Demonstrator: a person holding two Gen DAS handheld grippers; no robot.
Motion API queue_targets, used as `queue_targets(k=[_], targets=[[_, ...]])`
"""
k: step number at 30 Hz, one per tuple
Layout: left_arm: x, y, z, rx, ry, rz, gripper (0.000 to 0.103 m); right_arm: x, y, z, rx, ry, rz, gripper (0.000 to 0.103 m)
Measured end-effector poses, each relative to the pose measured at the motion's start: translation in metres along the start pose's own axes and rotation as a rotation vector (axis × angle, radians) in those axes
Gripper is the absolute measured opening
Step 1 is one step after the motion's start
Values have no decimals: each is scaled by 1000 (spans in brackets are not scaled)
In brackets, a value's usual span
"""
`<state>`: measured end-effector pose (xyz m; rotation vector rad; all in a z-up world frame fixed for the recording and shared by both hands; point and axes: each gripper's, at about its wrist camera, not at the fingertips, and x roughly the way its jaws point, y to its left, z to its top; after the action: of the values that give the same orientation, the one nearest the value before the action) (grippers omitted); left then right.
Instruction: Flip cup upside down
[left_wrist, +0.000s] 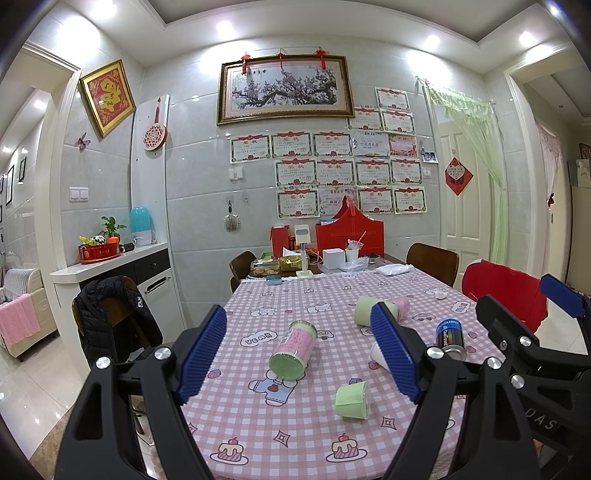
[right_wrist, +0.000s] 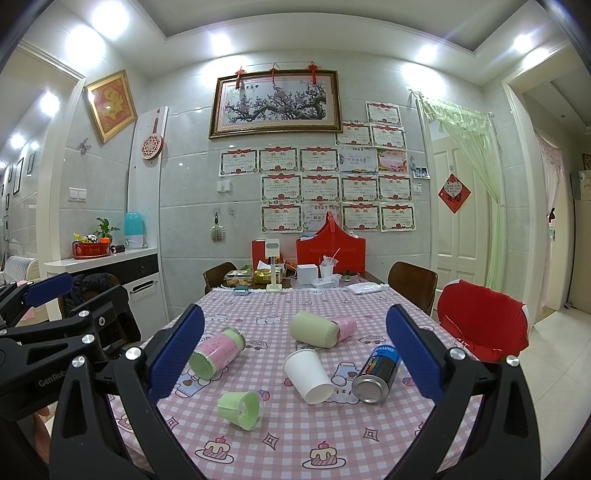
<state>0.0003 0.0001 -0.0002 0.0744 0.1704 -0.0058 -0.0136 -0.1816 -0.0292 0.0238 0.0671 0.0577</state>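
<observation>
A white paper cup (right_wrist: 308, 374) lies on its side near the middle of the table (right_wrist: 295, 443), with its open mouth turned toward the camera. Just right of it a blue can (right_wrist: 376, 373) lies on its side too, and its label shows letters too small to read well. Left of the cup a pink and green jar (right_wrist: 218, 352) lies flat, and a small green tub (right_wrist: 240, 404) lies in front, closer to the near edge. Behind the cup a big green cup (right_wrist: 314, 328) lies with a pink cup (right_wrist: 345, 326) touching it. The right gripper (right_wrist: 295, 362) is wide open and holds nothing, up above the table with all these things between its fingers in the right wrist view. The left gripper (left_wrist: 299, 354) is wide open and empty too, off to the left side. In the left wrist view its right finger hides most of the white cup. The black arm reads "GenRob" in the right wrist view. The pink checked cloth has cakes and bears on it. The near part of the table is bare cloth. Far back stand a red bag (right_wrist: 330, 251) and boxes, and a red chair (right_wrist: 484, 325) is by the right edge.
</observation>
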Motion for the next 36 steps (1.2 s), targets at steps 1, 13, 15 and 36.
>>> queue_targets(k=[1, 13, 15, 36], targets=[[0, 0, 0, 0, 0, 0, 79, 0, 0, 0, 0, 0, 0, 95], [0, 0, 0, 1, 1, -1, 79, 1, 0, -1, 1, 1, -2, 95], [0, 0, 0, 1, 1, -2, 79, 1, -1, -1, 1, 2, -3, 95], [20, -16, -11, 8, 21, -19, 79, 11, -18, -13, 7, 27, -25, 95]])
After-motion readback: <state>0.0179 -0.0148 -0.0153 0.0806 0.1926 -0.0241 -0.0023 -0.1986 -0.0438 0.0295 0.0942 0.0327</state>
